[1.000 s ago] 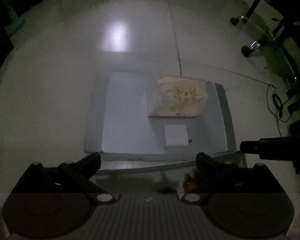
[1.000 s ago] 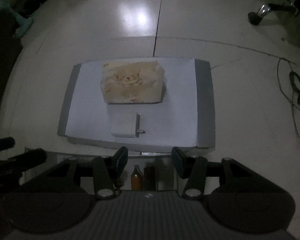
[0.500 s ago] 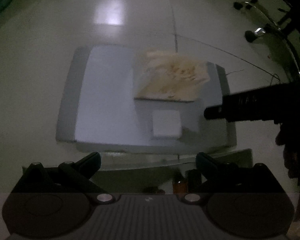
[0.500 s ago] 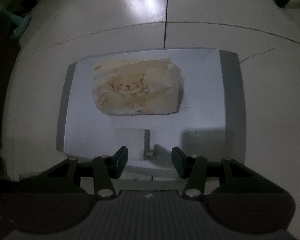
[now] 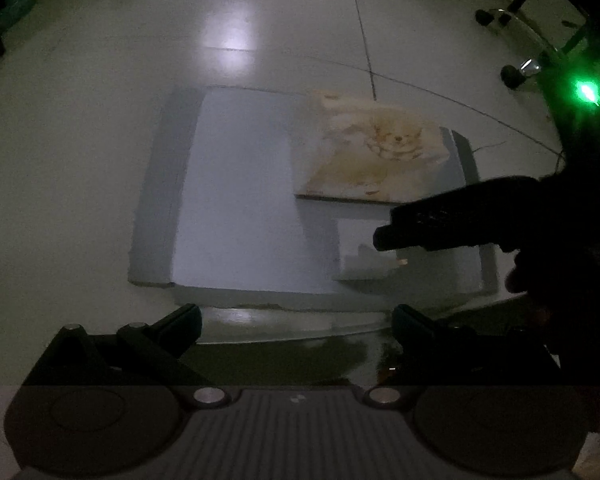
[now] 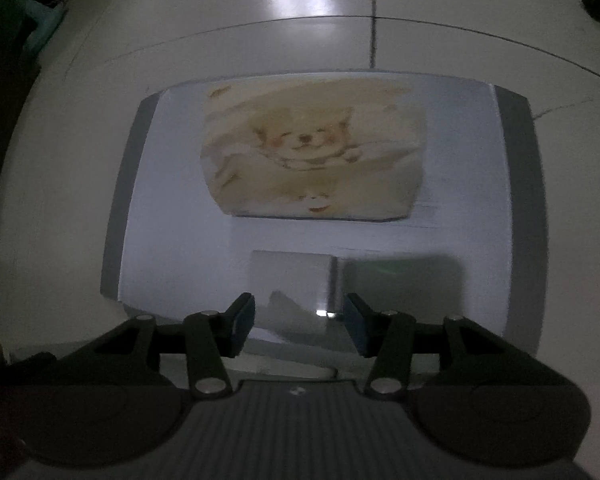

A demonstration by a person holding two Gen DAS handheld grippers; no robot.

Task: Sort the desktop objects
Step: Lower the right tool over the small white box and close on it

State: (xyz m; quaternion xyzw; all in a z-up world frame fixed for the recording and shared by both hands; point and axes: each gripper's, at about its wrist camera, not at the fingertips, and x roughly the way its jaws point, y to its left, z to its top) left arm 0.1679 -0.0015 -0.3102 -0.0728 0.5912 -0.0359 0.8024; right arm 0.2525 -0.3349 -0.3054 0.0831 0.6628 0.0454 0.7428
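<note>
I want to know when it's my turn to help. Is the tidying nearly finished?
Not nearly. Nothing looks sorted yet: the puppy-print pack and the small white box both lie on the grey board. The right gripper is open with the box between its fingers, about to grab it. The left gripper is open and empty.

Pale blue mat (image 6: 460,160) with grey side bands, beige puppy-print pouch (image 6: 312,152), white block (image 6: 290,280).
</note>
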